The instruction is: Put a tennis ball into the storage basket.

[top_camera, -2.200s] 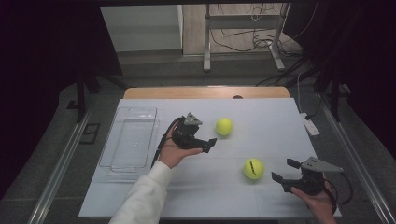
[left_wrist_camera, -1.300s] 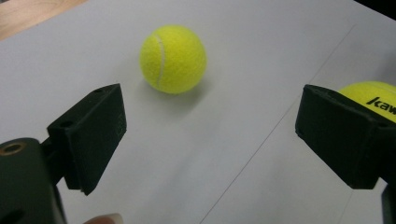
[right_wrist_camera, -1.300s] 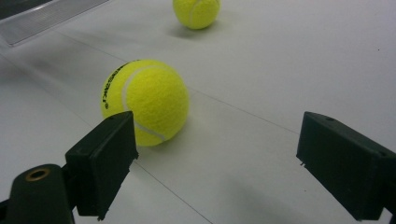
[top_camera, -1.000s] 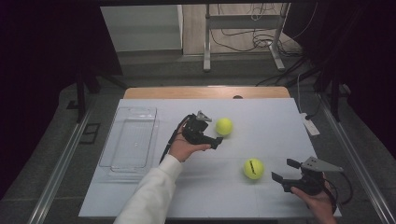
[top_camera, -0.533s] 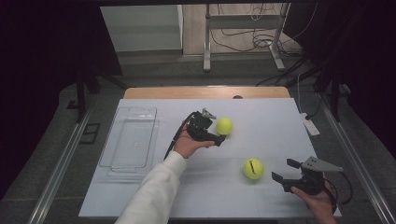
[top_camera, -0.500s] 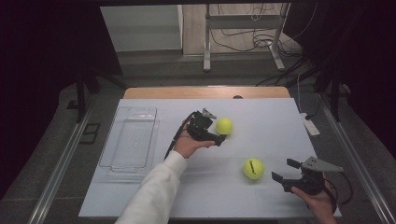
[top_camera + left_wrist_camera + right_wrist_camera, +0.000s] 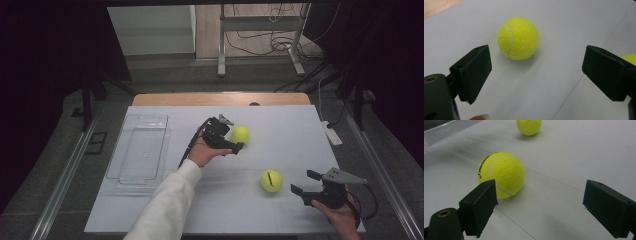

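High view: left gripper [image 7: 234, 141] held over the middle of the white worktop [image 7: 280, 125], jaws spread, just beside the far tennis ball [image 7: 240, 134] and clamped on nothing. Far tennis ball resting on the worktop near its centre, a little toward the far edge. Near tennis ball [image 7: 271, 180] lying closer to the near edge, right of centre. Right gripper [image 7: 306, 185] close to the near right corner, jaws apart, pointing at the near tennis ball with a gap between. Clear tray [image 7: 138, 149] lying along the left edge.

Left gripper view: both black jaws wide apart with bare worktop between; far tennis ball [image 7: 518, 38] ahead of the left jaw, not touching either. Sliver of the near tennis ball [image 7: 630, 58] behind the right jaw.

Right gripper view: jaws spread wide, holding nothing; near tennis ball [image 7: 501, 174] just past the left jaw's tip, black print on its side. Far tennis ball [image 7: 528, 126] well beyond. Corner of the clear tray [image 7: 446, 128] at upper left.
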A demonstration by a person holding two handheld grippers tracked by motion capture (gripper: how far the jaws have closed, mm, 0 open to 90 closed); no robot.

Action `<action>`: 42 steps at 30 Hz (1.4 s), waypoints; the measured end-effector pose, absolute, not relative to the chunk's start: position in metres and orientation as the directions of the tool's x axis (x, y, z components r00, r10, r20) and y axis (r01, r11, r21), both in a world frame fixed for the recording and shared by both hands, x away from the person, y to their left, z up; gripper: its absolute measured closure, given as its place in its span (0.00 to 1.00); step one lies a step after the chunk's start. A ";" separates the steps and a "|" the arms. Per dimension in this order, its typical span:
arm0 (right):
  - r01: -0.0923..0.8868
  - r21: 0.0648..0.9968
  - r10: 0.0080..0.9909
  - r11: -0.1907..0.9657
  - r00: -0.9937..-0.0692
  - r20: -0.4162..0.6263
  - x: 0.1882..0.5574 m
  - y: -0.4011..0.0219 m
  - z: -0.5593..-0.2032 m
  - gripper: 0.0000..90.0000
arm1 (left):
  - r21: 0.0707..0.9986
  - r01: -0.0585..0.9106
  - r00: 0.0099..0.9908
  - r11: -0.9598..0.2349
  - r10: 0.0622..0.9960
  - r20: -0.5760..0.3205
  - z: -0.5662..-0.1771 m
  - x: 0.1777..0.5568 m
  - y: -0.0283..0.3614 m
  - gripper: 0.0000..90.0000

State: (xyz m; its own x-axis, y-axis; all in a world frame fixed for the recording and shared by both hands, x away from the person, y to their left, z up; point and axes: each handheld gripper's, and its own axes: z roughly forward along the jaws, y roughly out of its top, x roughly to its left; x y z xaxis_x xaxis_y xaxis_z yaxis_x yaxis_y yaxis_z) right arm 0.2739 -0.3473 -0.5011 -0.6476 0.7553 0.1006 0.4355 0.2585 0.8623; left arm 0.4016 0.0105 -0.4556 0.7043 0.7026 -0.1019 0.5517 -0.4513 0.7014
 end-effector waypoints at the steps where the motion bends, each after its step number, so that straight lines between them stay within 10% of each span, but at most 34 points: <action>1: 0.436 0.862 0.755 0.259 -0.648 0.100 0.274 -0.347 -0.501 0.14 | 0.701 0.550 0.705 -0.455 0.703 -0.097 -0.456 0.402 0.010 0.11; 42: 0.442 0.857 0.752 0.267 -0.651 0.101 0.275 -0.347 -0.503 0.13 | 0.663 0.593 0.681 -0.457 0.724 -0.109 -0.469 0.433 -0.009 0.11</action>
